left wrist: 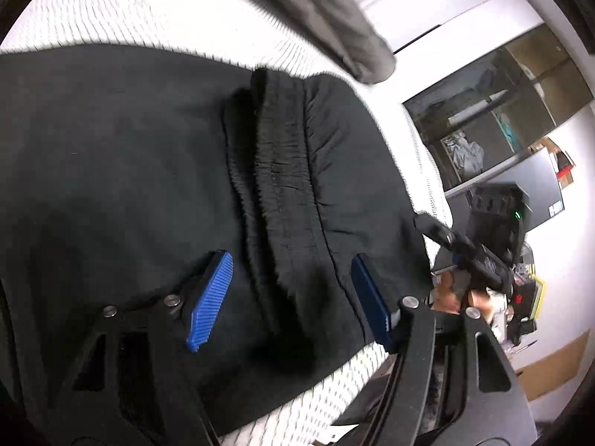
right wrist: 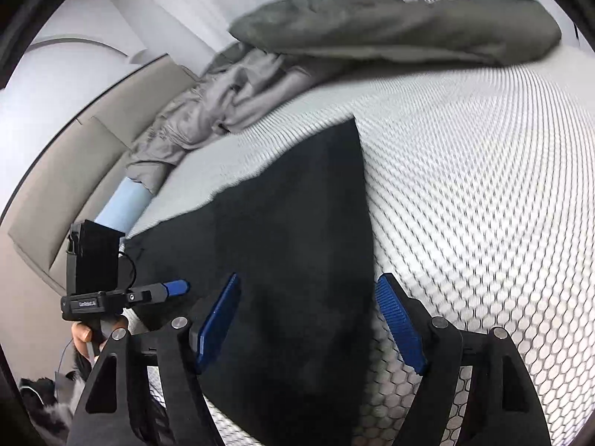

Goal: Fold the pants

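Black pants [left wrist: 130, 171] lie flat on a white honeycomb-patterned bed cover [left wrist: 130, 11]. In the left wrist view the gathered elastic waistband [left wrist: 282, 171] runs up the middle. My left gripper [left wrist: 286, 293] is open just above the waistband end, its blue pads [left wrist: 210, 297] astride it. In the right wrist view the pants [right wrist: 282, 252] reach a straight folded edge. My right gripper [right wrist: 308, 319] is open over that edge, holding nothing. The right gripper also shows at the left view's right side [left wrist: 465, 249]; the left one shows in the right view [right wrist: 122, 297].
A grey pillow [right wrist: 401, 26] and crumpled grey bedding [right wrist: 208, 107] lie along the far side of the bed. A beige headboard [right wrist: 74, 156] stands behind. Shelves [left wrist: 494, 111] and a dark monitor [left wrist: 535, 186] stand beyond the bed edge. White cover [right wrist: 483, 186] stretches right of the pants.
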